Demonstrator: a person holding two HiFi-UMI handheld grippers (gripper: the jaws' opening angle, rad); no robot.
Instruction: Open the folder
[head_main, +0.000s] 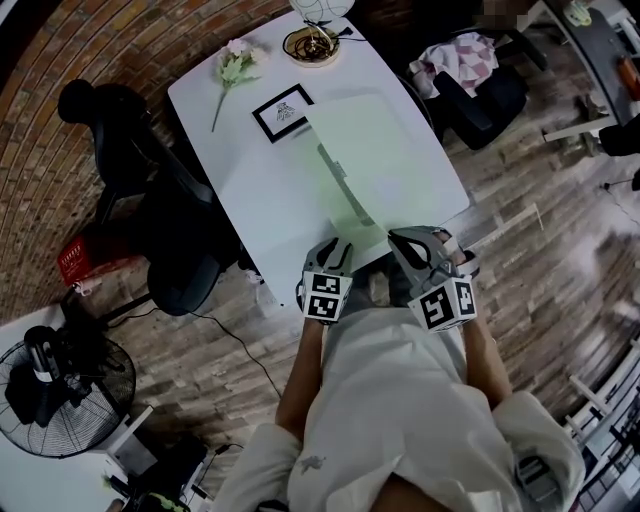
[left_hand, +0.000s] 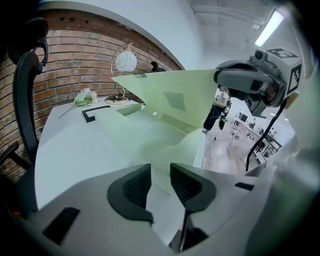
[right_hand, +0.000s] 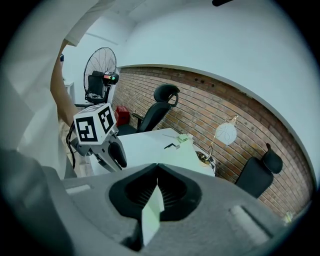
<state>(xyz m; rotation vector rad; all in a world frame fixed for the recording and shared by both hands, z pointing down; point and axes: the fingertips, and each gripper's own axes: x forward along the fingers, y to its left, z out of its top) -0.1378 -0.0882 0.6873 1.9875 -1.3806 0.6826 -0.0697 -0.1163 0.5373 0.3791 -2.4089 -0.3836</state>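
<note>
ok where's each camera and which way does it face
Head view: on the person's head, facing steeply down at the white table and green folder; forearms, left gripper and right gripper show.
Left gripper view: on the left gripper, looking past its parted jaws across the table to the brick wall.
Right gripper view: on the right gripper, jaws shut on the folder's cover, facing that wall.
Shared: both gripper views show the lamp and the other gripper.
</note>
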